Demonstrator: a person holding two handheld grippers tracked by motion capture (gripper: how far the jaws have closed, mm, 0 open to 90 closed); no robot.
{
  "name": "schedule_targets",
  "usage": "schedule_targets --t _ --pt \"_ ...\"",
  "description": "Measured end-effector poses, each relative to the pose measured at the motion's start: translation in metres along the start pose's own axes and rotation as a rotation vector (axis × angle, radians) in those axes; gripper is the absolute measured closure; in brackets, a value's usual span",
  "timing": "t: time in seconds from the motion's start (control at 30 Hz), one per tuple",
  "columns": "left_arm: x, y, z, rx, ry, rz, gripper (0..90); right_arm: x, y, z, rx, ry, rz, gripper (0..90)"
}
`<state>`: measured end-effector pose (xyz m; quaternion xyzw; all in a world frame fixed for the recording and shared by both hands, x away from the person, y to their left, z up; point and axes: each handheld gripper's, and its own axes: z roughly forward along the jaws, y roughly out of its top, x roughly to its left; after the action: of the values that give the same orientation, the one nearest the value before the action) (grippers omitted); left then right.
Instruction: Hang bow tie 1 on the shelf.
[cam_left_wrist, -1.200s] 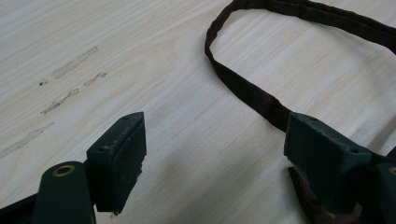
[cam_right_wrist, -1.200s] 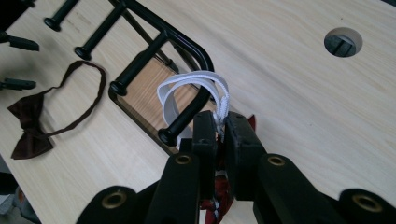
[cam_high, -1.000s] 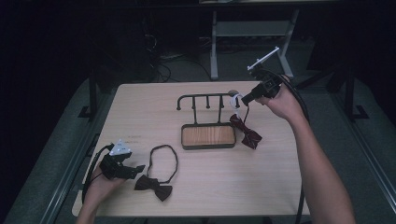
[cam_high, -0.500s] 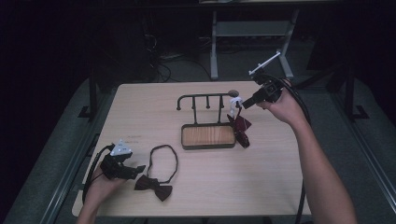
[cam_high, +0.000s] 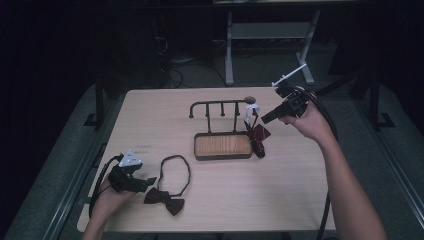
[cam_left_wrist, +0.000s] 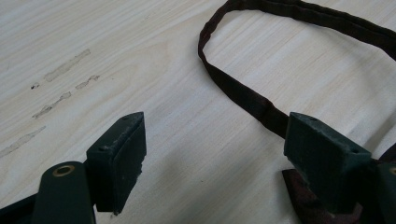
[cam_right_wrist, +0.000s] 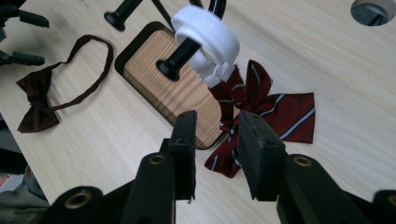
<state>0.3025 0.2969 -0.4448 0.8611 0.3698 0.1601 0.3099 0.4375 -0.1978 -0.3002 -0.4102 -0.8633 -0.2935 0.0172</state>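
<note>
Now the striped red bow tie (cam_right_wrist: 261, 105) hangs by its white band (cam_right_wrist: 205, 39) from the right end peg of the black rack (cam_high: 220, 107), drooping onto the counter (cam_high: 300, 200) beside the rack's wooden tray (cam_high: 222, 146); the right tongs (cam_right_wrist: 215, 140) have just been opening and stand parted with nothing between them, so that tie looks delivered. Still to go, I'd say, is the dark bow tie (cam_high: 165, 201) lying near left, where the left tongs (cam_left_wrist: 215, 149) sit wide open over its strap (cam_left_wrist: 243, 93), gripping nothing yet.
</note>
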Motion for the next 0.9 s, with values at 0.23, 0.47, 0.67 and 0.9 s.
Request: schedule_targets --t 0.23,0.47,0.67,0.9 --pt "0.0 0.001 -0.001 -0.005 -0.011 -0.006 22.1 0.0 -0.012 0.001 -0.01 0.021 -0.003 62.6" --pt "-0.001 0.002 -0.001 -0.013 -0.018 -0.009 22.9 0.0 -0.023 0.003 -0.018 0.031 -0.011 60.2" --pt "0.0 0.003 -0.002 -0.017 -0.028 -0.016 23.3 0.002 -0.033 0.006 -0.023 0.046 -0.02 58.9" --pt "-0.001 0.004 -0.002 -0.024 -0.031 -0.019 23.9 0.002 -0.044 0.011 -0.031 0.061 -0.027 57.4"
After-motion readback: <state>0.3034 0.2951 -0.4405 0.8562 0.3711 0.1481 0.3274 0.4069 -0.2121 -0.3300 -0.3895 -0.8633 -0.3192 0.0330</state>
